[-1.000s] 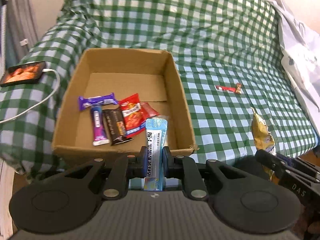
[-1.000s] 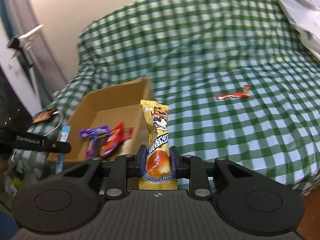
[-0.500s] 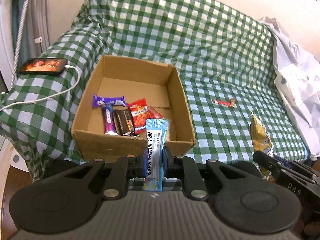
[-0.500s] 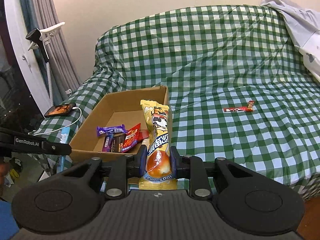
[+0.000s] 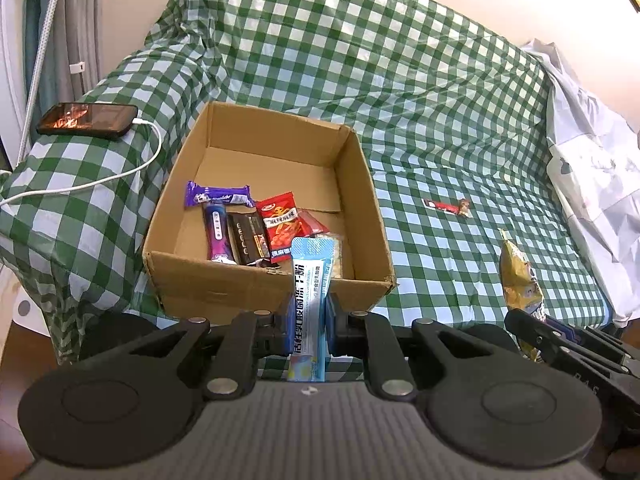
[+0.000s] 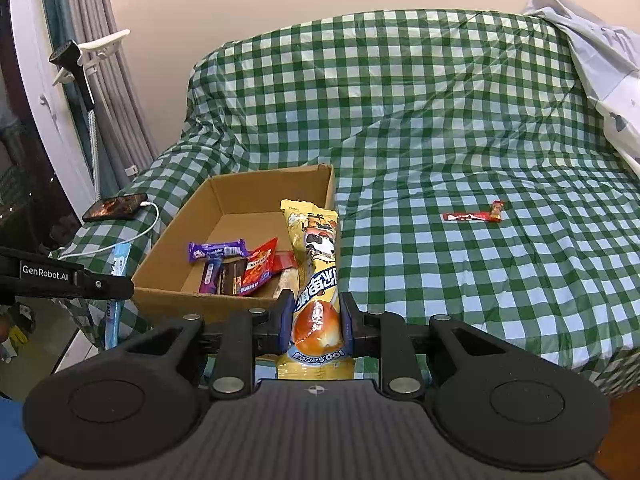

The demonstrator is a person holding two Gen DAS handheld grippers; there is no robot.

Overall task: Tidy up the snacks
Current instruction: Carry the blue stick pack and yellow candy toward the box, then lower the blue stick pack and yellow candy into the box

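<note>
A blue packet [image 5: 307, 300] is pinched upright in the left gripper [image 5: 307, 320]; a yellow packet [image 6: 316, 280] is clamped in the right gripper [image 6: 314, 320]. Both are held short of the cardboard box [image 5: 256, 286]. Wrappers judged light, soft, slippery; mid-body holds look sound. One red bar [image 6: 472, 216] is left on the checked cover [image 6: 440, 120].

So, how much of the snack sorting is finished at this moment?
Several snacks already lie in the cardboard box. In hand: the left tongs grip a blue packet, and the right tongs grip a yellow packet; both are short of the box. Left: one red bar lies alone on the checked cloth.
</note>
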